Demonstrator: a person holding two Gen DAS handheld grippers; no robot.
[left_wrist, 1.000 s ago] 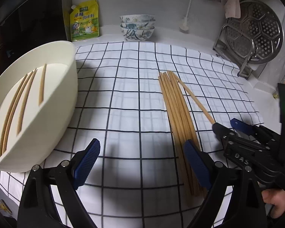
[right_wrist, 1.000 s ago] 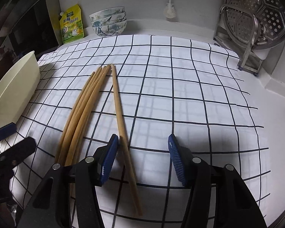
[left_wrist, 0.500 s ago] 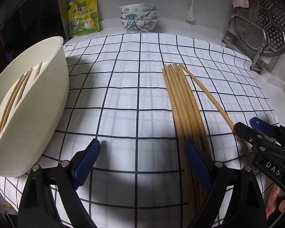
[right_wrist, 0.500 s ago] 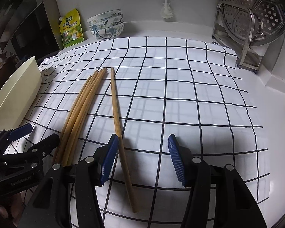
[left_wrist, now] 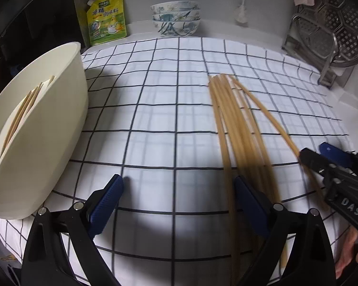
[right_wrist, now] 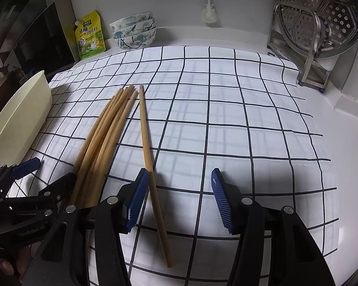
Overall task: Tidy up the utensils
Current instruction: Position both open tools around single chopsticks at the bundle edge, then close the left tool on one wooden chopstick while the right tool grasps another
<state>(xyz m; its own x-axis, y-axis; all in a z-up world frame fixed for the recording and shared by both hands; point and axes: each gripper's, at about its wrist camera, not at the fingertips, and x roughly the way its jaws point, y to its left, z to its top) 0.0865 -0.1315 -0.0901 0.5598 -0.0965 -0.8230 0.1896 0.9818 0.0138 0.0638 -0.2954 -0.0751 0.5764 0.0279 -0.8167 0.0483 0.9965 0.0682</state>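
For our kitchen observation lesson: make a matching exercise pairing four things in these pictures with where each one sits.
Things:
1. lone chopstick
2. stacked bowls
3. steamer rack
4. cream tub

Places:
A. far right corner
B. left edge of the checked cloth
C. between the right gripper's open fingers
D. by the back wall, beside the yellow pouch

Pairs: 1-C, 2-D, 3-A, 4-B

Low forward wrist views, shared chopsticks (left_wrist: 236, 128)
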